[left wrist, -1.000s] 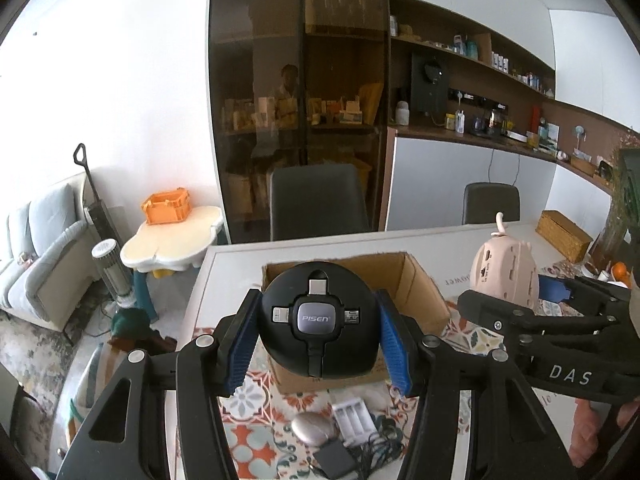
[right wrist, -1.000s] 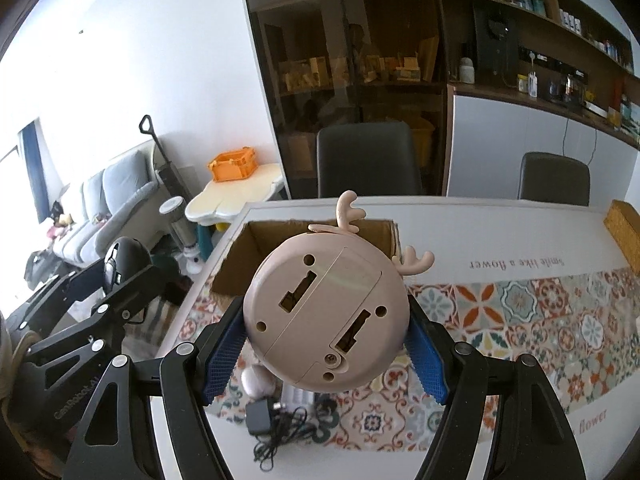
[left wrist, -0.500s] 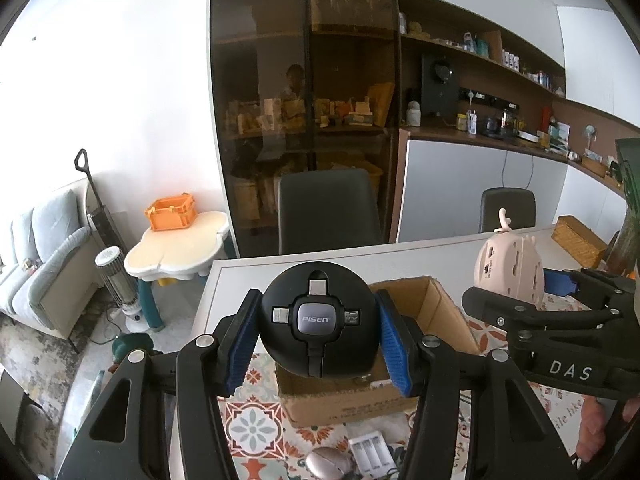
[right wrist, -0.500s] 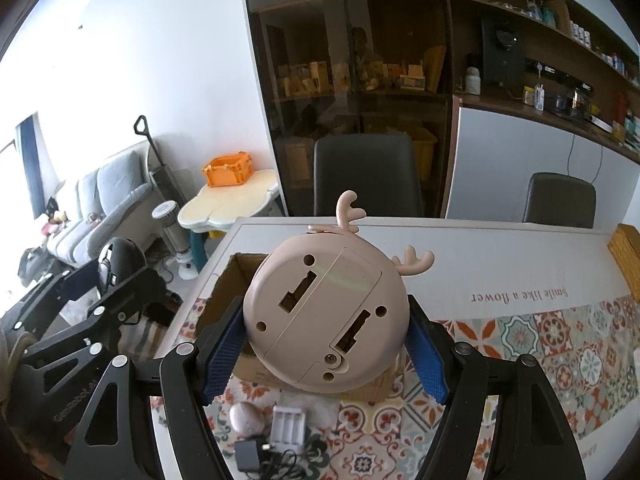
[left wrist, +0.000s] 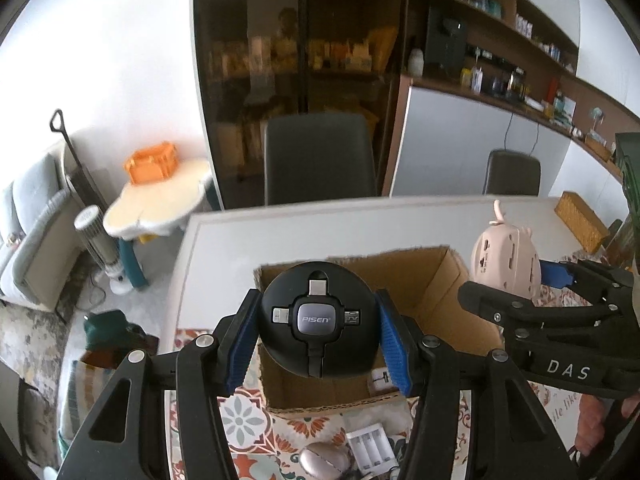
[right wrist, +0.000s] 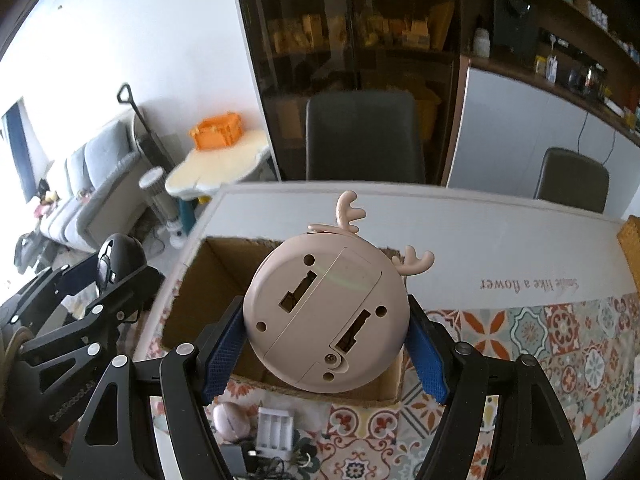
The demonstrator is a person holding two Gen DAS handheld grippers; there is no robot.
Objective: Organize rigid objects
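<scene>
Left gripper (left wrist: 318,334) clamped on a black round cable hub (left wrist: 319,319), one blue pad pressed against each side, PISEN label facing the camera. Hub is held in the air over the near-left part of the open cardboard box (left wrist: 434,292).

Right gripper (right wrist: 326,346) clamped on a pink round gadget with antlers (right wrist: 326,314), pads on its left and right edges, flat underside with slots and screw facing the camera, antlers pointing away. It is held above the box (right wrist: 208,280), over the near wall.

From the left wrist view the pink gadget (left wrist: 506,266) sits just right of the box's right wall.

Box stands on the table (right wrist: 500,248), partly on a patterned tile mat (right wrist: 540,336). In front of the box on the mat: white battery charger (right wrist: 274,426), small pinkish oval object (right wrist: 232,420), black cables (right wrist: 256,460) beside them.
</scene>
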